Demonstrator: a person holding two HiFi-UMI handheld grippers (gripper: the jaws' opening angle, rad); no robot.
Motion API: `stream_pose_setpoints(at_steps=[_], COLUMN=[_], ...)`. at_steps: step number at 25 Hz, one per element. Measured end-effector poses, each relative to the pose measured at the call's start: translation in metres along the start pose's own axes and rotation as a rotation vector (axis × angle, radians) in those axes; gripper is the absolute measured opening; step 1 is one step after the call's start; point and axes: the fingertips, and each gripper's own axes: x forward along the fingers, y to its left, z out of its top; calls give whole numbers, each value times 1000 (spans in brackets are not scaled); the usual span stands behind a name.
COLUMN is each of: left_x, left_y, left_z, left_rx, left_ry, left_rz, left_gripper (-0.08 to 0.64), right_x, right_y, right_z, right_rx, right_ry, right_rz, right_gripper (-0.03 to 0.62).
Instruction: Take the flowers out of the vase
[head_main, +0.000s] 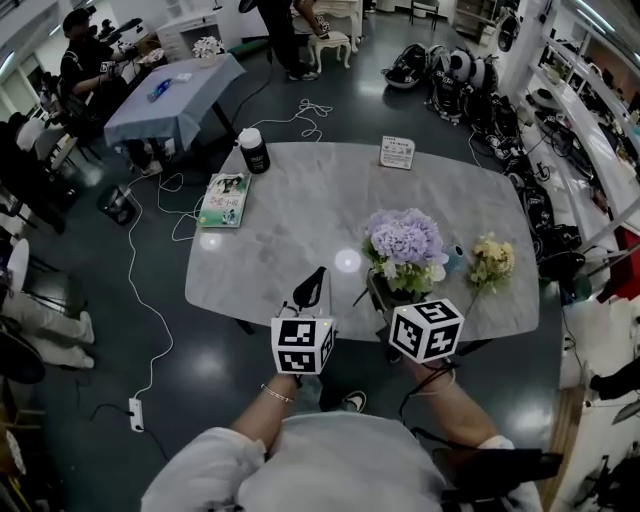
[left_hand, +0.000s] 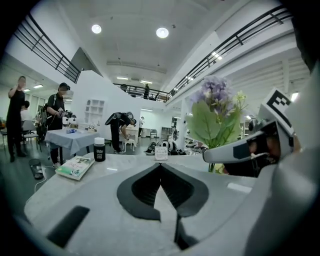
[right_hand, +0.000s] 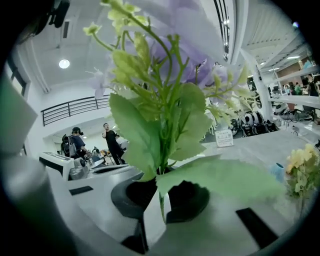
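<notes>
A bunch of purple flowers (head_main: 405, 242) with green leaves stands upright over the front of the grey marble table (head_main: 300, 220). My right gripper (head_main: 386, 293) is shut on its stem (right_hand: 161, 210), and leaves fill the right gripper view. A bunch of yellow flowers (head_main: 490, 260) lies on the table to the right, beside a small light-blue vessel (head_main: 455, 258) that may be the vase. My left gripper (head_main: 316, 276) hovers left of the purple bunch, shut and holding nothing (left_hand: 161, 165).
A book (head_main: 224, 198) lies at the table's left edge. A black jar with a white lid (head_main: 253, 150) and a printed card (head_main: 397, 152) stand at the far edge. Cables trail over the floor on the left. People stand by a cloth-covered table (head_main: 180, 95) beyond.
</notes>
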Motion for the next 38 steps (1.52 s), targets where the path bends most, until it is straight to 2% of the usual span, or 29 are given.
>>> stream_pose_setpoints(at_steps=[10, 18, 21, 29, 38], left_x=[19, 40, 46, 67, 92], left_y=[75, 108, 123, 148, 151], left_z=[-10, -42, -50, -77, -95], left_rx=[-37, -58, -67, -81, -103], left_ry=[48, 127, 155, 207, 243], left_rz=[31, 20, 17, 0, -41], left_gripper=[9, 9, 9, 9, 9], right_x=[87, 135, 152, 183, 200], right_y=[27, 8, 5, -18, -39], right_z=[-23, -62, -74, -104, -117], right_rx=[29, 163, 183, 226, 290], right_ry=[142, 247, 289, 357, 371], right_rz=[36, -8, -23, -89, -144], right_gripper=[35, 31, 31, 29, 25])
